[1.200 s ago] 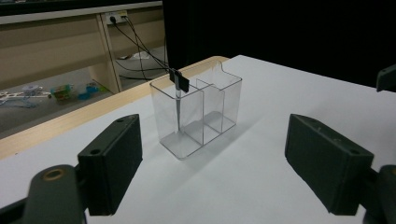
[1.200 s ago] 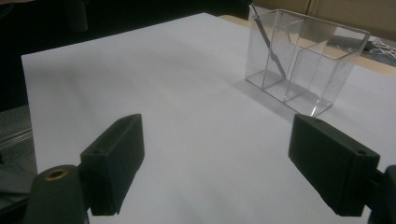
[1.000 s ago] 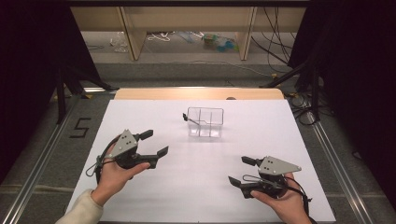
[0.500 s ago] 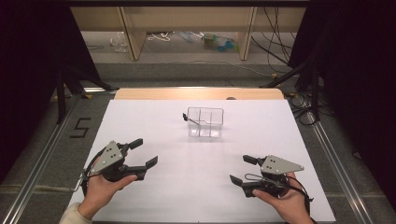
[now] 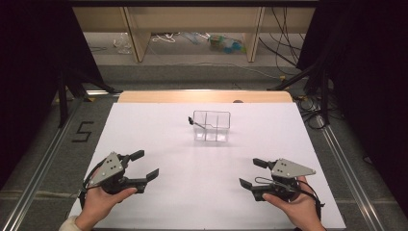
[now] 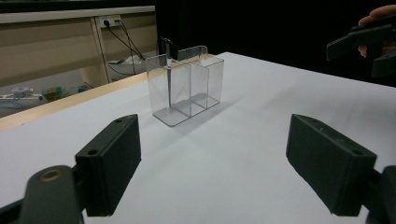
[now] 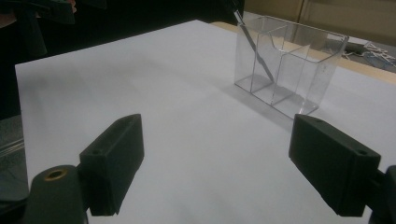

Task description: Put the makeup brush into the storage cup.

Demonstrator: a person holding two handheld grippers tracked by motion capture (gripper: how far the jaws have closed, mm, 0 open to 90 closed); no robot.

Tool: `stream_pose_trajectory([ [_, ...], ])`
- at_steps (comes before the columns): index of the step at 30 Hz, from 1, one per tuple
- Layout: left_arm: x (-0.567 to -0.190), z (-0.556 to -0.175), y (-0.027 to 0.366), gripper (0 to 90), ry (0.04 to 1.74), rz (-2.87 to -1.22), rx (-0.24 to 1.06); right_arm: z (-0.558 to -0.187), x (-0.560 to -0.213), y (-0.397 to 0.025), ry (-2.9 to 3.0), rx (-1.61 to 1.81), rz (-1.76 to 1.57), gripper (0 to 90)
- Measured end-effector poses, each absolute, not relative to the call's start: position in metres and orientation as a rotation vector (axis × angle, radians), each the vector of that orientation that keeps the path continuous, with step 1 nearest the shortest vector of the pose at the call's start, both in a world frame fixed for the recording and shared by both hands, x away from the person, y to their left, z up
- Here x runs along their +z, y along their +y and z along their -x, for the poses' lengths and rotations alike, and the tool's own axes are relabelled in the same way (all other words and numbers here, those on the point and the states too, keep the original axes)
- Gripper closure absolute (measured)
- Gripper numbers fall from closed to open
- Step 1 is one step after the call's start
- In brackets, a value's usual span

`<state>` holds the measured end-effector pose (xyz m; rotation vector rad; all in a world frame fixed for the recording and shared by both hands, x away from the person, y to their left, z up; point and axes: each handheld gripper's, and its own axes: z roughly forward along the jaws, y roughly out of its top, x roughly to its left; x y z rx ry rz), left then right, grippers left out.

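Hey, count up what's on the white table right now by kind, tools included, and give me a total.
Clear divided holder: 1
Thin dark-tipped stick leaning in the holder: 1
Hand-held tools: 2, left tool and right tool, both open and empty
Total: 4

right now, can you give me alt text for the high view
A person's two hands each hold an open black gripper, left gripper and right gripper, low over a white table. Farther back stands a clear divided holder with a thin dark tool leaning in it.

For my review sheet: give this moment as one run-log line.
left claw: open, empty | right claw: open, empty | clear organizer: upright mid-table, untouched | thin tool: leaning in end compartment
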<state>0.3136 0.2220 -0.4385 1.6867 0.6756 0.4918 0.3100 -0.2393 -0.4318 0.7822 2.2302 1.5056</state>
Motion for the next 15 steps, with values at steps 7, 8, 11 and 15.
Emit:
stream_pose_trajectory([
  [7,-0.4422,-0.3156,0.2207,18.2,0.681,-1.715,0.488,-0.3130,-0.4331,-0.2427,2.213,1.509,-0.811,19.3],
  [8,-0.4429,-0.3157,0.2204,18.3,0.683,-1.723,0.492,-0.3128,-0.4321,-0.2442,2.222,1.486,-0.824,19.4],
  [11,-0.4447,-0.3164,0.2207,18.5,0.686,-1.722,0.481,-0.3152,-0.4338,-0.2445,2.206,1.514,-0.824,19.4],
  [15,-0.4448,-0.3162,0.2209,18.5,0.685,-1.731,0.477,-0.3171,-0.4354,-0.2442,2.186,1.537,-0.833,19.4],
])
